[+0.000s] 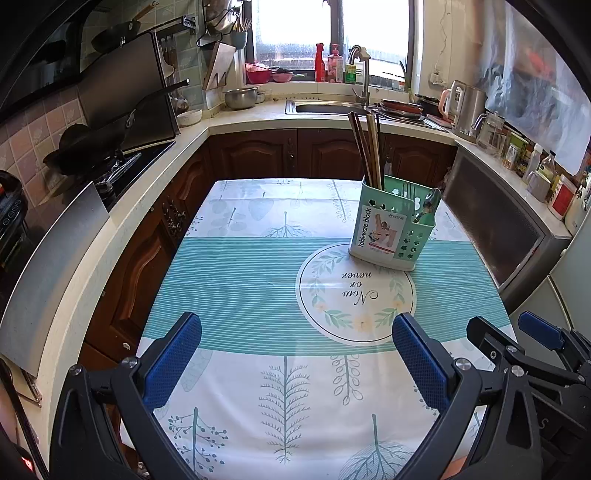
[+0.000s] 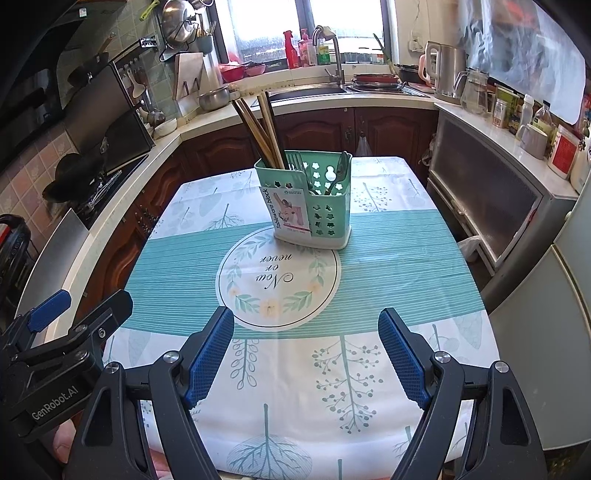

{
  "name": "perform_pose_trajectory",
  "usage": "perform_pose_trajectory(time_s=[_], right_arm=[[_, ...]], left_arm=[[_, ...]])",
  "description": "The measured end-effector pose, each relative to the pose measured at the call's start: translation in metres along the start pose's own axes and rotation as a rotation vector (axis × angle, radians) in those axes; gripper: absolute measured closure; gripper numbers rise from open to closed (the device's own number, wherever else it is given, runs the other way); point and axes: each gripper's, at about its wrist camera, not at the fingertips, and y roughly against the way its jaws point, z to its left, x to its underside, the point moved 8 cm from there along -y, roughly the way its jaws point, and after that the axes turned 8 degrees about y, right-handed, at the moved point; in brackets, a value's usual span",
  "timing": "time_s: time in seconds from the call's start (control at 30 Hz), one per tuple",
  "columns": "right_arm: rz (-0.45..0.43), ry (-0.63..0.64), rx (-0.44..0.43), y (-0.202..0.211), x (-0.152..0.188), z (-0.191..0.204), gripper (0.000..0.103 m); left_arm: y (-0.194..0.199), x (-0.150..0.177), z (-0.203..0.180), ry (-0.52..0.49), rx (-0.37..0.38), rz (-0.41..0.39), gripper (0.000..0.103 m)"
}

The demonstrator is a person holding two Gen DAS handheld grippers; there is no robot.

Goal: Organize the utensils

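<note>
We are reading "Tableware block" running up the card label (image 1: 378,230) on the front of the green utensil holder (image 2: 325,218); the smaller brand print at the label's top is too fine to make out. On the tablecloth (image 2: 388,258), at six o'clock from the holder, the wreath medallion (image 1: 356,291) is showing "Now or never" upside down. We are seeing "GenRobot.AI" on the left gripper (image 2: 55,402).

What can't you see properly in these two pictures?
- Lower ends of the chopsticks and the fork: both views, hidden inside the green holder.
- Spoon bowl: mostly behind the holder's wall.
- Small print on the holder's label: too small in both views.
- Table edge nearest the camera: cut off by the left tool and right tool.
- Outside the window: washed out by glare.
</note>
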Motion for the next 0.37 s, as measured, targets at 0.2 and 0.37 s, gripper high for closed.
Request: perform_pose_trajectory(time_s=[0.2,0.37], right_arm=[[0.003,0.0,-0.001,-0.0018,0.0007,-0.0011,0.021],[0.011,0.0,0.001,-0.0034,0.0022,-0.0004,0.021]], left_arm=[[0.0001,0.0,-0.0004,0.001,0.0,0.002,0.001],[-0.0013,0.0004,0.0008,-0.005,-0.001,0.012,0.001]])
